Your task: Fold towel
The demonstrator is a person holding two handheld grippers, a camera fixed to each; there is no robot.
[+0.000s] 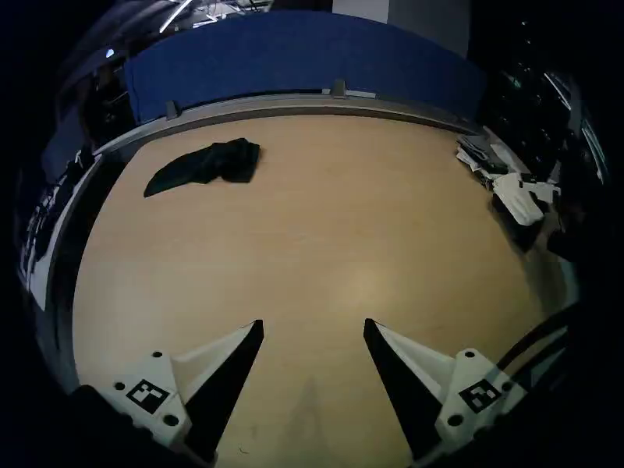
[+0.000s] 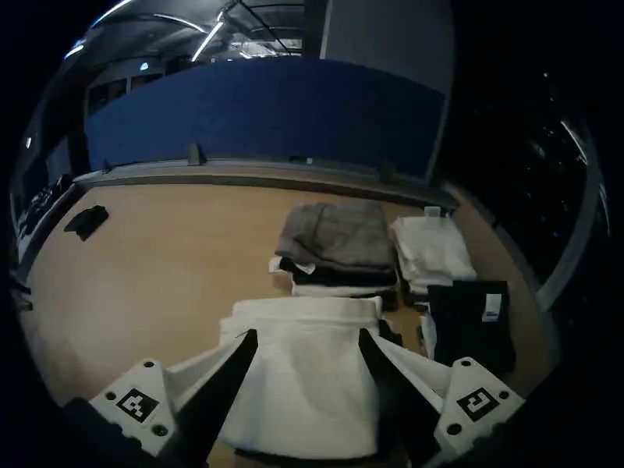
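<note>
Probably done with the white towel (image 2: 308, 390); next likely the crumpled dark towel (image 1: 204, 165). Hold both sets of jaws wide, lift clear without snagging the fold, then go for two neighbouring corners. Right gripper (image 2: 308, 335): open, straddling the white towel, well short of the blue partition (image 2: 257, 109). Left gripper (image 1: 313, 327): open, gripping nothing, with the dark towel far ahead and leftward, close under the partition.

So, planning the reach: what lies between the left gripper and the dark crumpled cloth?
Only bare tabletop, in the left gripper view, from the left gripper to the dark cloth.
</note>
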